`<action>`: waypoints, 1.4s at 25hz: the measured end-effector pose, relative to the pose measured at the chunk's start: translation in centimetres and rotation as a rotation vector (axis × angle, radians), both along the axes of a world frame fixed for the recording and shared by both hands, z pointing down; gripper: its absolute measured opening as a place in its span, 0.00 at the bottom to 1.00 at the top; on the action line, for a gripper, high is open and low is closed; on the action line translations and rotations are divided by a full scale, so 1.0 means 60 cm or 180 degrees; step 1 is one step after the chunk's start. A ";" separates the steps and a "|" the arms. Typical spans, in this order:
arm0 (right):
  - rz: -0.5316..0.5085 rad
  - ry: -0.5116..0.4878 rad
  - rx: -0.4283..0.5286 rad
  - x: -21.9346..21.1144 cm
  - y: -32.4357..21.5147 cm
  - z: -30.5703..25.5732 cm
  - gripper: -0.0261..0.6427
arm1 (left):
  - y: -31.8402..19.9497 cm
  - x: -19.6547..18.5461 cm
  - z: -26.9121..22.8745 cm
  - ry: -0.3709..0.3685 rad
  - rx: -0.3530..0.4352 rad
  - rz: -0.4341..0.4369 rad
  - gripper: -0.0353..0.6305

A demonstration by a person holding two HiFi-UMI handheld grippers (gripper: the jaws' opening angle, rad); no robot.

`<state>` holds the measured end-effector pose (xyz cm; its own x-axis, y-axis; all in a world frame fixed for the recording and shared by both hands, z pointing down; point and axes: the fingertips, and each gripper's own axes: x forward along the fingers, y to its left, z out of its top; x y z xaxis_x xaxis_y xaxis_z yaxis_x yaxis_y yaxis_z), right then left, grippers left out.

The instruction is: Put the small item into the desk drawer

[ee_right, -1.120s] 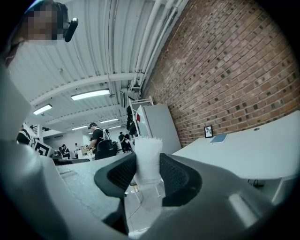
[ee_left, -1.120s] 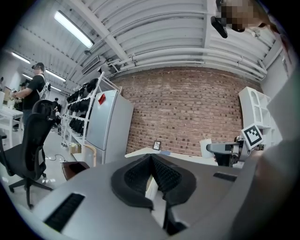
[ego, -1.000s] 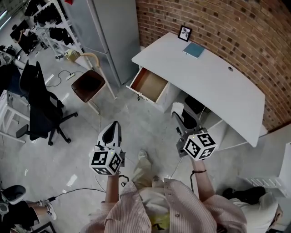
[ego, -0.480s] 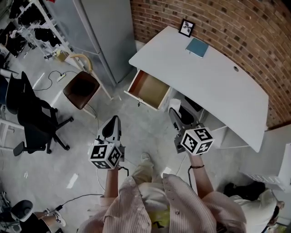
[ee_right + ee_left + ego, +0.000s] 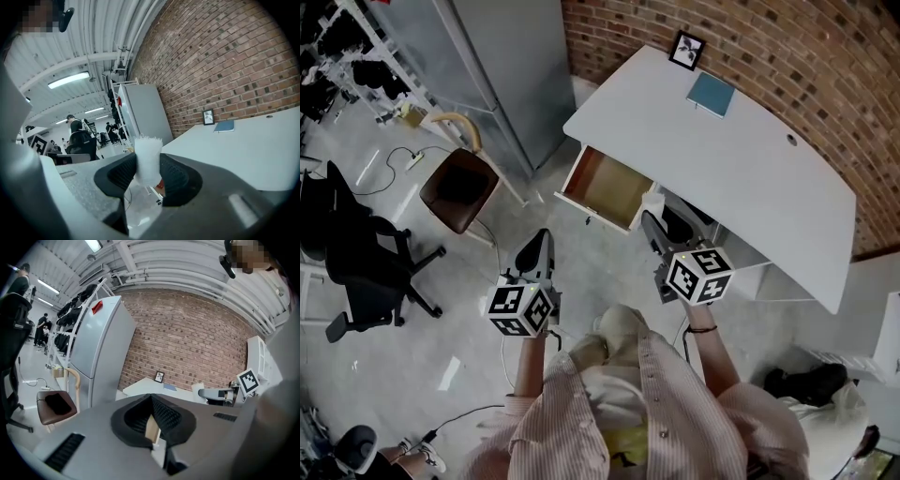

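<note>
The white desk (image 5: 741,159) stands against the brick wall with its wooden drawer (image 5: 602,185) pulled open at the left. My right gripper (image 5: 649,223) is shut on the small white item (image 5: 652,201), just right of the drawer's front corner and above the floor. In the right gripper view the frayed white item (image 5: 148,159) stands upright between the black pads (image 5: 174,177) of the right gripper (image 5: 149,174). My left gripper (image 5: 536,253) hangs over the floor, left of and nearer than the drawer. Its jaws meet at the tips in the left gripper view (image 5: 152,400), with nothing held.
A blue notebook (image 5: 712,94) and a small picture frame (image 5: 686,50) lie on the desk's far end. A brown chair (image 5: 457,183), a black office chair (image 5: 356,253) and a tall grey cabinet (image 5: 497,56) stand to the left. Cables run over the floor.
The person has stepped toward the desk. Both grippers now sit nearer the open drawer, the right one carrying the white item up close to its corner.
</note>
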<state>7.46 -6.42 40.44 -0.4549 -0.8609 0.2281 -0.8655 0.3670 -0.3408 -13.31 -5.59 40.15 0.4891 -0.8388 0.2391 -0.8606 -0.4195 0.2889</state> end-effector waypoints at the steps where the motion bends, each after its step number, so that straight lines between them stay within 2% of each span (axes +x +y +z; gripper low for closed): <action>1: -0.0007 0.0024 -0.0019 -0.003 -0.007 0.005 0.28 | -0.007 0.000 0.005 0.0015 -0.0025 0.0002 0.05; 11: -0.0104 0.0242 -0.0291 -0.033 -0.112 0.075 0.28 | -0.098 -0.016 0.058 0.0065 -0.0292 -0.0068 0.05; 19: -0.0319 0.0482 -0.0597 -0.075 -0.209 0.151 0.28 | -0.187 -0.028 0.128 0.0126 -0.0662 -0.0154 0.05; 25: -0.0523 0.0575 -0.0849 -0.088 -0.266 0.206 0.28 | -0.243 -0.019 0.167 0.0150 -0.0894 -0.0184 0.05; 30: -0.0660 0.0641 -0.1039 -0.099 -0.301 0.248 0.28 | -0.273 0.003 0.212 0.0145 -0.1130 -0.0052 0.05; 35: -0.0825 0.0706 -0.1181 -0.119 -0.320 0.292 0.28 | -0.293 0.015 0.253 0.0204 -0.1291 -0.0073 0.05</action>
<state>0.33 -25.62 57.96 -0.5489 -0.5685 0.6128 -0.8283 0.4685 -0.3073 -12.42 -23.19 55.31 0.4961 -0.6936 0.5223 -0.8432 -0.2415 0.4803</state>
